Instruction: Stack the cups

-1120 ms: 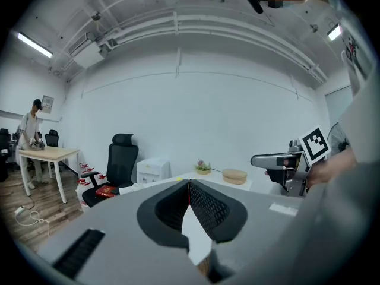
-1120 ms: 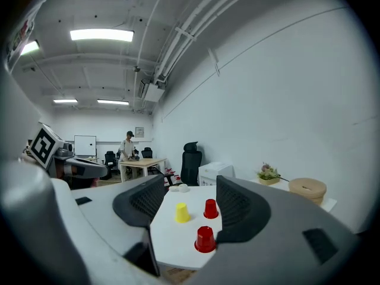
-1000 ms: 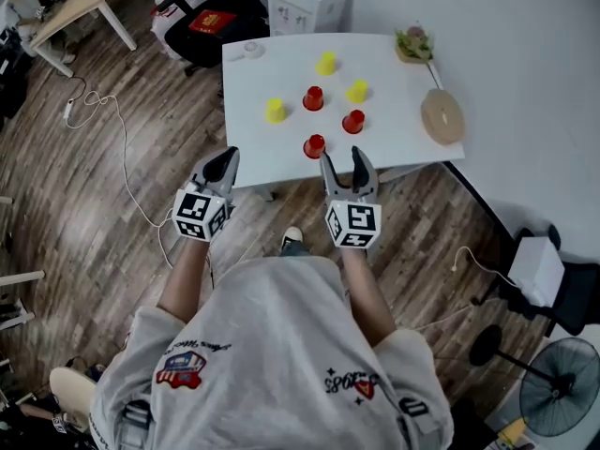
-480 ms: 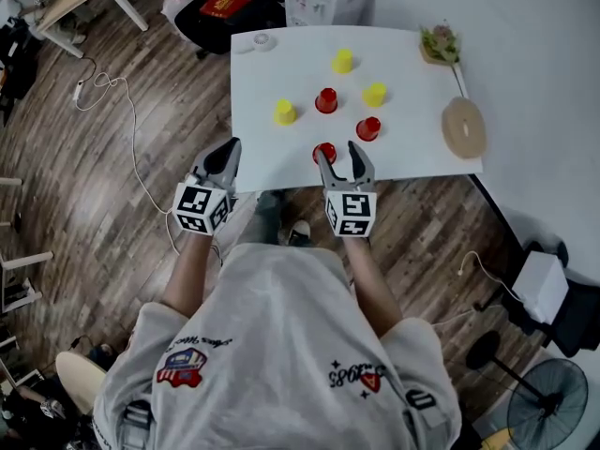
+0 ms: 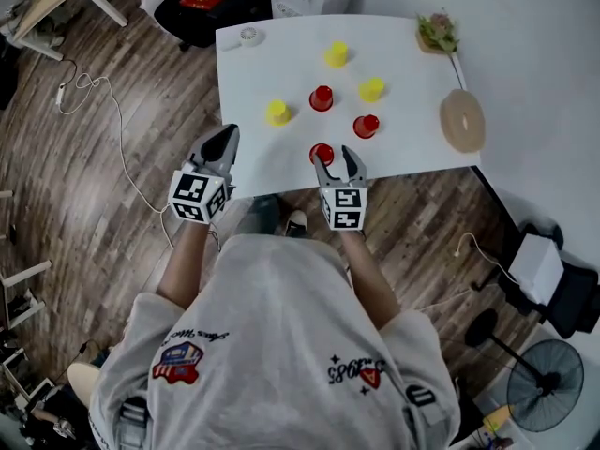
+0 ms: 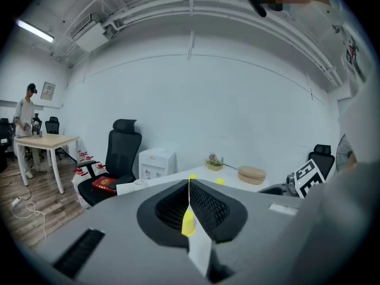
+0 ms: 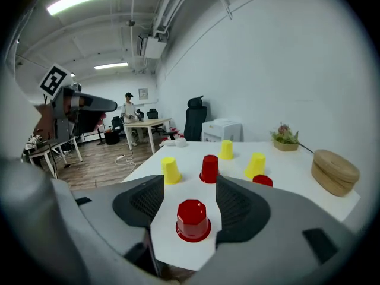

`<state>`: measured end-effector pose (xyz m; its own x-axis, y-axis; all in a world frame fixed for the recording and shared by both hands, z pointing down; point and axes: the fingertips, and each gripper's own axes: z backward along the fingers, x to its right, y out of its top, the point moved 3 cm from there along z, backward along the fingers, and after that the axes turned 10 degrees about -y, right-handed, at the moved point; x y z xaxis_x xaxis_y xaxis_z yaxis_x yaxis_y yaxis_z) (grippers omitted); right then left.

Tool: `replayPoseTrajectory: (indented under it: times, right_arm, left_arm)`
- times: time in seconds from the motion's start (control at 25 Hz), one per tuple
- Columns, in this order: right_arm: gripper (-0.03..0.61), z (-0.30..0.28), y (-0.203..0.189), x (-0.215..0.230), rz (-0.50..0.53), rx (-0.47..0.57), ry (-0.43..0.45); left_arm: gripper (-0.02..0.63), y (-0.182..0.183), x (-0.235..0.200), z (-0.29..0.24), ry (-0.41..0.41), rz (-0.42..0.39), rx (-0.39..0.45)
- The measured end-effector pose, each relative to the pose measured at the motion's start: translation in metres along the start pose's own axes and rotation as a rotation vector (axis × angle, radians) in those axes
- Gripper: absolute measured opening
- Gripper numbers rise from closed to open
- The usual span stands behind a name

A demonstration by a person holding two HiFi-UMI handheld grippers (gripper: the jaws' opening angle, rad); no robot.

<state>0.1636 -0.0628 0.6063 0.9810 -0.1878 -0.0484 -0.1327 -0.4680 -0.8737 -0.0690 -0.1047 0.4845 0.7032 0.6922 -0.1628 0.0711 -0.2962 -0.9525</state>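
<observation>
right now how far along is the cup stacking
Done: nothing; all six cups stand separately, upside down, on the table. In hand: the open right tool is lined up on the nearest red cup, not gripping it; the left tool is shut, empty. Left: every stack.

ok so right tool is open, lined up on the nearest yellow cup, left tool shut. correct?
No: that nearest cup is red, not yellow, as the right gripper view shows. The right tool is open and the left tool shut.
</observation>
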Motion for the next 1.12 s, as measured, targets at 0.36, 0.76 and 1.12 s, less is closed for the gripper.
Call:
replayPoseTrajectory:
  times: [0.36,0.76,1.12]
  right_arm:
    - [0.244,-0.042,-0.052,-0.004,0.058,-0.231,-0.024]
    - [0.209,-0.080,-0.023,-0.015,0.043,-0.230,-0.054]
    - [0.209,-0.130,0.004,-0.030,0.061,-0.241,-0.030]
  left_arm:
    - [0.008,-0.002,-0.053,-0.032,-0.032,0.030,-0.025]
    - [0.008,0.003,-0.109,-0.057,-0.078,0.047,-0.022]
    - [0.009,0.007,-0.145,-0.061,-0.073,0.060,-0.019]
